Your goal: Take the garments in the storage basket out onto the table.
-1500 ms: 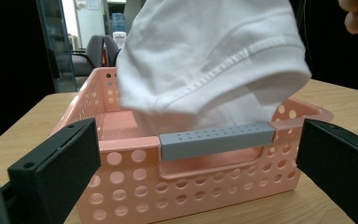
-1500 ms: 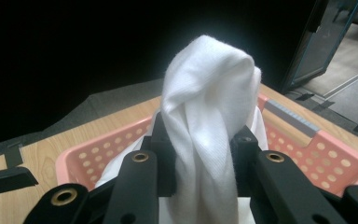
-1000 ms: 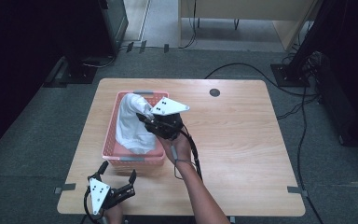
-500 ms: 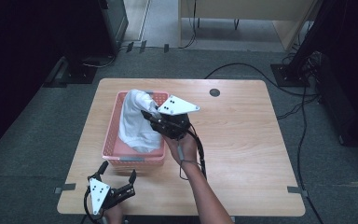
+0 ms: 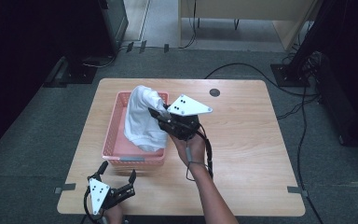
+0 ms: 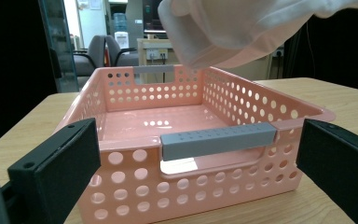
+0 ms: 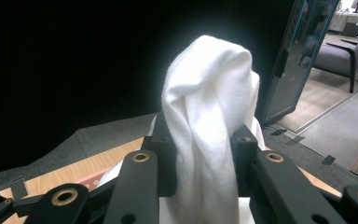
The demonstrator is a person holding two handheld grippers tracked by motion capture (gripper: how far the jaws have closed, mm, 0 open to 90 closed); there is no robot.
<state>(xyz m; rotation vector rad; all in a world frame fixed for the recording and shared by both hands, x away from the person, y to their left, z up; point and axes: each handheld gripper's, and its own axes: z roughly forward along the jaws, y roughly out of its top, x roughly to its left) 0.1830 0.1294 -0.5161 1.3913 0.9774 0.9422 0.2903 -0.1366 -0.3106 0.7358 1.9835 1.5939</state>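
High view: my right jaws (image 5: 154,113) clamped on white cloth (image 5: 142,119), hanging long-axis down over pink basket (image 5: 114,122). Left jaws (image 5: 117,171) apart, idle at basket's 6 o'clock on worktop (image 5: 242,140). Right hand nearer.

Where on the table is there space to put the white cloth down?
Bare wood runs right of the pink basket, out to the table edge. The left side is crowded: basket, with the left gripper before it.

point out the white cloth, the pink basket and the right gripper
white cloth (image 5: 142,122), high view, middle of the hanging folds
pink basket (image 6: 216,141), left gripper view, grey handle on the near wall
right gripper (image 7: 204,158), right gripper view, between the jaws
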